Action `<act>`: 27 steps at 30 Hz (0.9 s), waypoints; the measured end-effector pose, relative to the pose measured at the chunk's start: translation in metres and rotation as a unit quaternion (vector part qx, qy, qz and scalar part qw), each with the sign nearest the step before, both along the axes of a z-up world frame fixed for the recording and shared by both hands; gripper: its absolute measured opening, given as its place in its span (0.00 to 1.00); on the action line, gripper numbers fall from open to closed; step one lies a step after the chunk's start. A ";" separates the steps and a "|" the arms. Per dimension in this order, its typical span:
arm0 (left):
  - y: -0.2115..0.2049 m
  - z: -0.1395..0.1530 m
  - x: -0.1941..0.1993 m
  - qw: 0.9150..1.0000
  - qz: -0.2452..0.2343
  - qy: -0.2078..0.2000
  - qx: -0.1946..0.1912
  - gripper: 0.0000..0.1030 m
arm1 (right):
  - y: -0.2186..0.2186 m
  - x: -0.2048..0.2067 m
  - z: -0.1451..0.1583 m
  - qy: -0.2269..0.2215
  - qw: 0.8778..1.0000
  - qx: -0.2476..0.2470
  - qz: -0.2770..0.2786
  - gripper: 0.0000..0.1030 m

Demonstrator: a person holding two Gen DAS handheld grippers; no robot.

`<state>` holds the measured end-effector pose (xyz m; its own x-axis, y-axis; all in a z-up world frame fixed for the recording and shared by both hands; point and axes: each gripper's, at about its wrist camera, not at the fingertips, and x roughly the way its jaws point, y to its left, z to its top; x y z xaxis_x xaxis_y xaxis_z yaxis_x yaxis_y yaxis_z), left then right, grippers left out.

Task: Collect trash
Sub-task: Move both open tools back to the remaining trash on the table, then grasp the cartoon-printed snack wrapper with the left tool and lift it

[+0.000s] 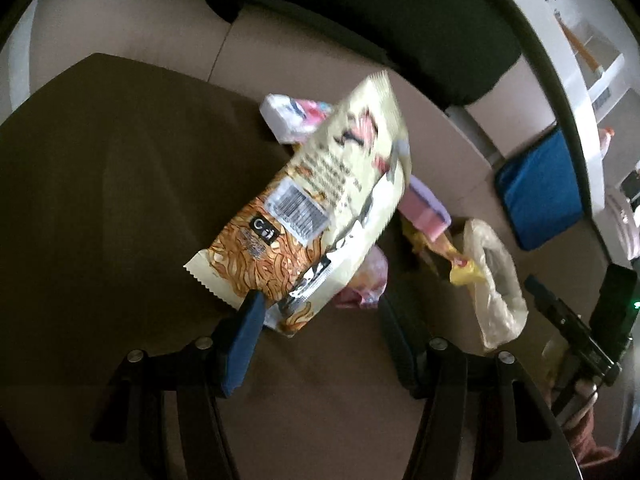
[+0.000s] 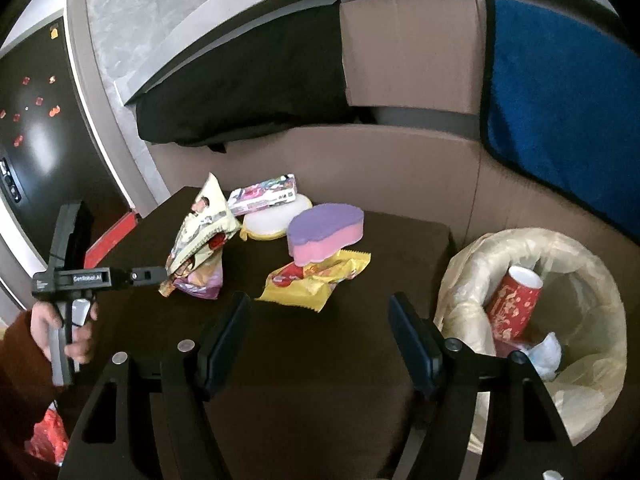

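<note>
1. The left gripper (image 1: 320, 312) has its jaws spread wide; the noodle packet (image 1: 316, 208) stands tilted between them, its lower corner against the left pad (image 1: 244, 336), the right pad clear of it (not a squeeze, as far as I can see).
2. Under the packet, at about four o'clock, lies a pink-purple wrapper (image 2: 200, 280).
3. The right gripper (image 2: 320, 340) hangs with jaws apart and empty over the dark table (image 2: 320, 400).
4. At twelve o'clock from it lies a yellow wrapper (image 2: 316, 280), a purple-and-pink sponge (image 2: 326, 232) resting on it.
5. At two o'clock stands the lined bin (image 2: 600, 320), a red cup (image 2: 516, 304) inside.
</note>
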<state>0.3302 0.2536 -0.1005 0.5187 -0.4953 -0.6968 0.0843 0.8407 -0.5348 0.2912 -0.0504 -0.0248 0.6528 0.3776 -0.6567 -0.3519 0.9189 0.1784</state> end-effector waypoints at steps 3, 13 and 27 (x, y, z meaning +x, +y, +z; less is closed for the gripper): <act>-0.011 0.001 -0.009 1.000 -0.010 0.003 0.000 0.53 | 0.007 -0.003 -0.004 0.007 1.000 0.005 0.010 0.66; 0.048 0.053 -0.087 0.987 0.117 -0.102 0.050 0.53 | 0.100 0.023 -0.026 0.029 0.993 -0.011 0.117 0.65; 0.082 0.034 -0.102 0.983 0.146 -0.109 0.030 0.53 | 0.170 0.085 -0.077 0.097 0.986 -0.023 0.137 0.26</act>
<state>0.2286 0.3359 -0.0666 0.7727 -0.2638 -0.5773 -0.0587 0.8760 -0.4787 0.3758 0.1191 -0.1018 0.3908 0.4887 -0.7800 -0.5505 0.8033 0.2274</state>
